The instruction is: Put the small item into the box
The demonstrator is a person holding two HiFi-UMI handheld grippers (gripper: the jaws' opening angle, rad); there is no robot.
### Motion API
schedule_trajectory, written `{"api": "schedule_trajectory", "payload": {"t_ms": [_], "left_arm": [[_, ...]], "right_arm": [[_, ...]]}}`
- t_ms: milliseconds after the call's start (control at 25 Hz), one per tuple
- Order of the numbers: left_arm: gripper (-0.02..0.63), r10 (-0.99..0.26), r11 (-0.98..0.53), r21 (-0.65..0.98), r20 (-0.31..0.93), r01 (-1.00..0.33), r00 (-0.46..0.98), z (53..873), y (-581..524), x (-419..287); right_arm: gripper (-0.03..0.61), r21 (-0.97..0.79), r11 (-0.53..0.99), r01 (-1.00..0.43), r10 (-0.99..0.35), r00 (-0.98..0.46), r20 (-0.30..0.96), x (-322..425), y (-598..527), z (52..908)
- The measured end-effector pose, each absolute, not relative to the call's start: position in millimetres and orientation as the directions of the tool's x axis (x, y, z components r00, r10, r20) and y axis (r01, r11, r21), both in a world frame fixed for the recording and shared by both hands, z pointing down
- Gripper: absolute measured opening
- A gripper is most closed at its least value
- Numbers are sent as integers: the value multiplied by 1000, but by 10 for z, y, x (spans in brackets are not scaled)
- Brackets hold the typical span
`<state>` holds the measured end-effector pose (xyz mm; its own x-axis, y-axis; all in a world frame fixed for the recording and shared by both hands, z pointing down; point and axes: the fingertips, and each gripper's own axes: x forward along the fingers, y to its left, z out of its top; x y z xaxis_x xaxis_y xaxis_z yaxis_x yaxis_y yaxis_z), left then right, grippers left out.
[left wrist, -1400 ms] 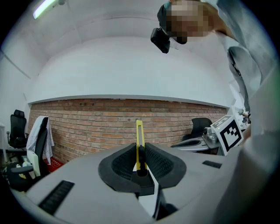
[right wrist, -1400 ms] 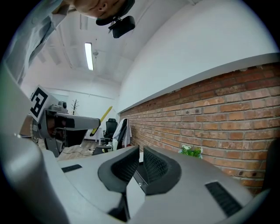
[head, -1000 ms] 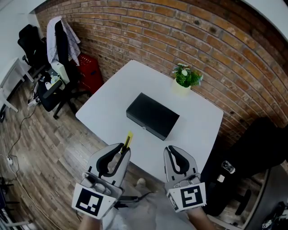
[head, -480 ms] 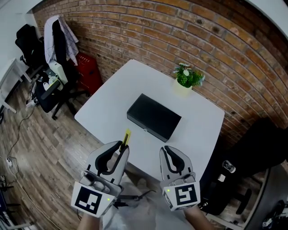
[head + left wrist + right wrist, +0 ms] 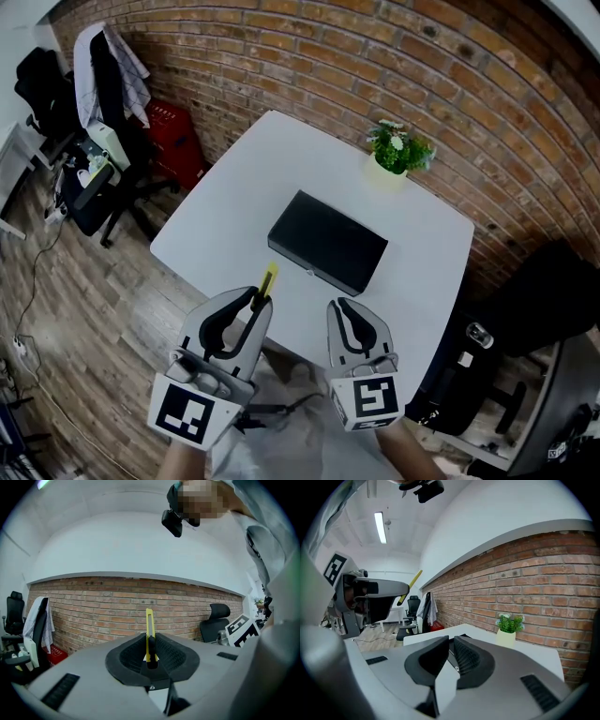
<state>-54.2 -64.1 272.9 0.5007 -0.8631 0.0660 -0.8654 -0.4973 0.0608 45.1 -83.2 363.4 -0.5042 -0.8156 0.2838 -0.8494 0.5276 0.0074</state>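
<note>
**Operator:** Head view; how do I do this step well?
**Guide:** Your box (image 5: 328,242) lies shut on the surface (image 5: 234,202), well ahead of both grippers; I'd judge the lid must be lifted first, so send your right gripper (image 5: 340,309) to its near edge; keep the yellow item (image 5: 268,279) steady in your left gripper (image 5: 258,305).
**Operator:** Left gripper view?
**Guide:** Fingers (image 5: 129,656) clamped on the item's lower end; its tip juts beyond them.
**Operator:** Right gripper view?
**Guide:** Fingers (image 5: 473,660) almost together; nothing between them.

A brick wall (image 5: 281,56) backs a white table (image 5: 272,159) on wood-plank flooring (image 5: 94,309)
</note>
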Motion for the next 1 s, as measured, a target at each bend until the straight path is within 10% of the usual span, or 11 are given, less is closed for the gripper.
{"api": "schedule_trajectory", "payload": {"t_ms": [1000], "left_arm": [[77, -772, -609, 75, 172, -790, 611, 3203, -1570, -1009]], "right_arm": [[100, -130, 307, -943, -777, -327, 538, 67, -1529, 4837]]}}
